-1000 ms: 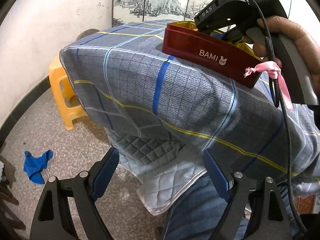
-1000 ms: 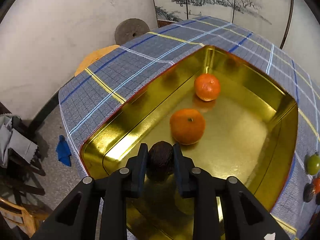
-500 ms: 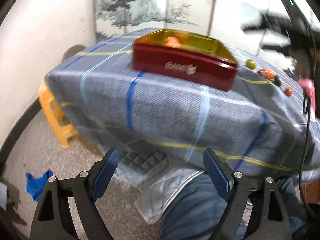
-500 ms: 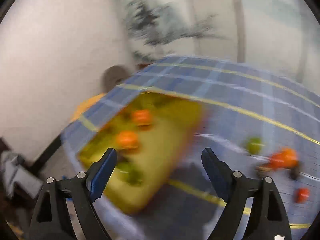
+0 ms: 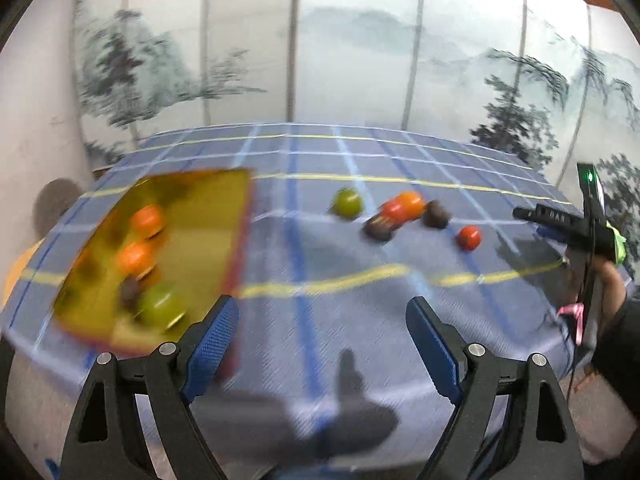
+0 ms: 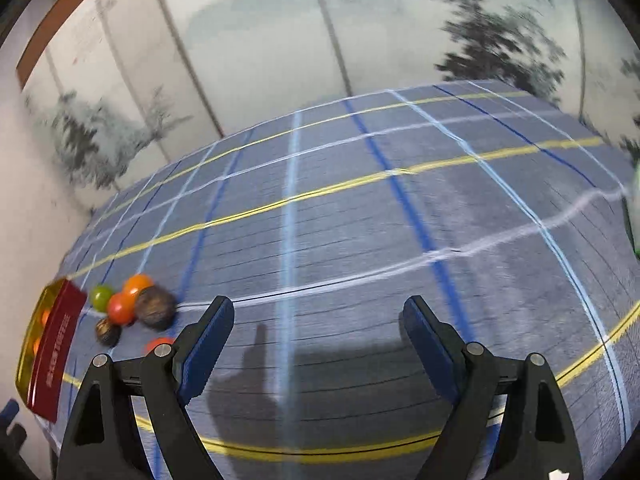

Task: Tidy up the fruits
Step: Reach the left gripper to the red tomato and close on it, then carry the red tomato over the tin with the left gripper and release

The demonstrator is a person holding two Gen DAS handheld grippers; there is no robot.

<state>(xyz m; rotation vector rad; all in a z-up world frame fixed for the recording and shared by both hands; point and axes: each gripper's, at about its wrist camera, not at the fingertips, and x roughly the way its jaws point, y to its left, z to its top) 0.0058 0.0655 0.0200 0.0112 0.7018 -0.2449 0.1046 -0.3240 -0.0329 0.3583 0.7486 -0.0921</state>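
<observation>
A red tin with a gold inside (image 5: 200,240) sits at the table's left. It holds two oranges (image 5: 136,258), a dark fruit (image 5: 130,290) and a green fruit (image 5: 160,306). On the checked cloth lie a green fruit (image 5: 347,203), an orange (image 5: 410,202), several dark and red fruits (image 5: 469,237). My left gripper (image 5: 320,330) is open and empty, above the table's front. My right gripper (image 6: 318,330) is open and empty over bare cloth. In its view the loose fruit cluster (image 6: 132,304) and the tin (image 6: 56,356) sit at the far left.
The table wears a blue-grey checked cloth (image 6: 360,220). A painted folding screen (image 5: 360,40) stands behind it. The hand with the right gripper's body (image 5: 580,232) shows at the right edge of the left wrist view.
My right gripper has let go of the dark fruit in the tin, opened, and swung right over the cloth. My left gripper has risen from below the table edge to above it.
</observation>
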